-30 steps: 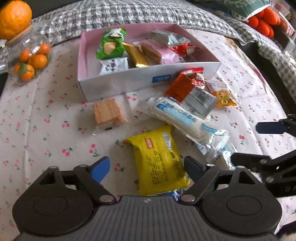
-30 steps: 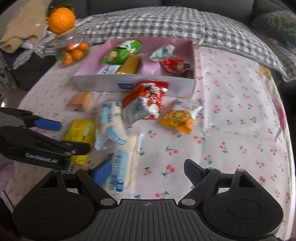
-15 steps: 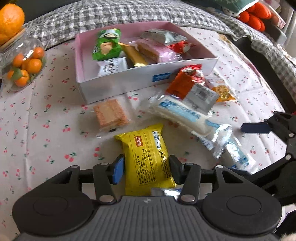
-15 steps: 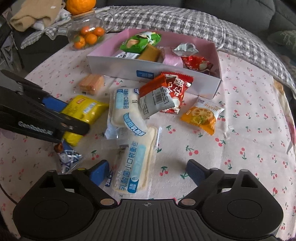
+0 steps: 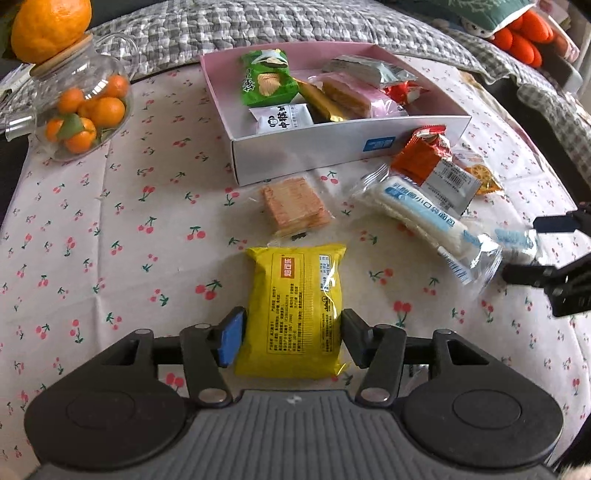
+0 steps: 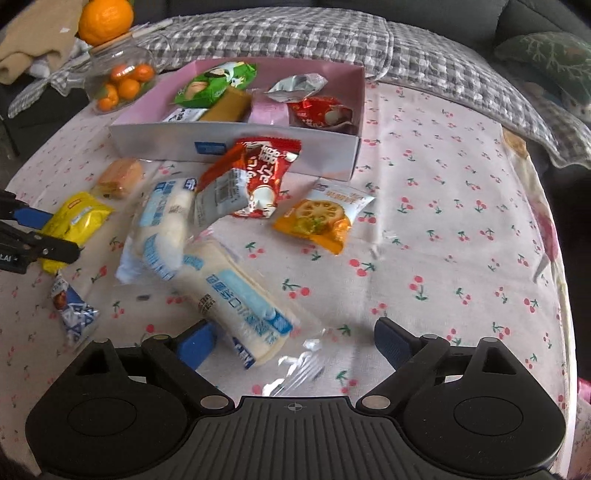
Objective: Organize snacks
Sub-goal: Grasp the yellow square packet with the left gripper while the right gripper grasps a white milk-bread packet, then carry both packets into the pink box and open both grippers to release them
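Observation:
My left gripper (image 5: 291,338) is shut on the yellow snack pack (image 5: 295,308), its pads against both long sides; the pack also shows in the right wrist view (image 6: 77,221). A pink-lined box (image 5: 343,151) at the back holds several snacks. My right gripper (image 6: 291,341) is open, its jaws on either side of the near end of a white-and-blue bread pack (image 6: 236,302). A second bread pack (image 6: 162,225), a red-orange pack (image 6: 255,173), an orange lotus-chip pack (image 6: 321,218), a wafer (image 5: 293,205) and a small blue pack (image 6: 72,310) lie loose on the cloth.
A glass jar of small oranges (image 5: 79,110) with a big orange (image 5: 50,26) on top stands at the back left. A grey checked blanket (image 6: 295,37) lies behind the box. The cherry-print cloth (image 6: 443,221) covers the table.
My left gripper moved forward and closed on the yellow pack. My right gripper moved in over the near bread pack and stayed open.

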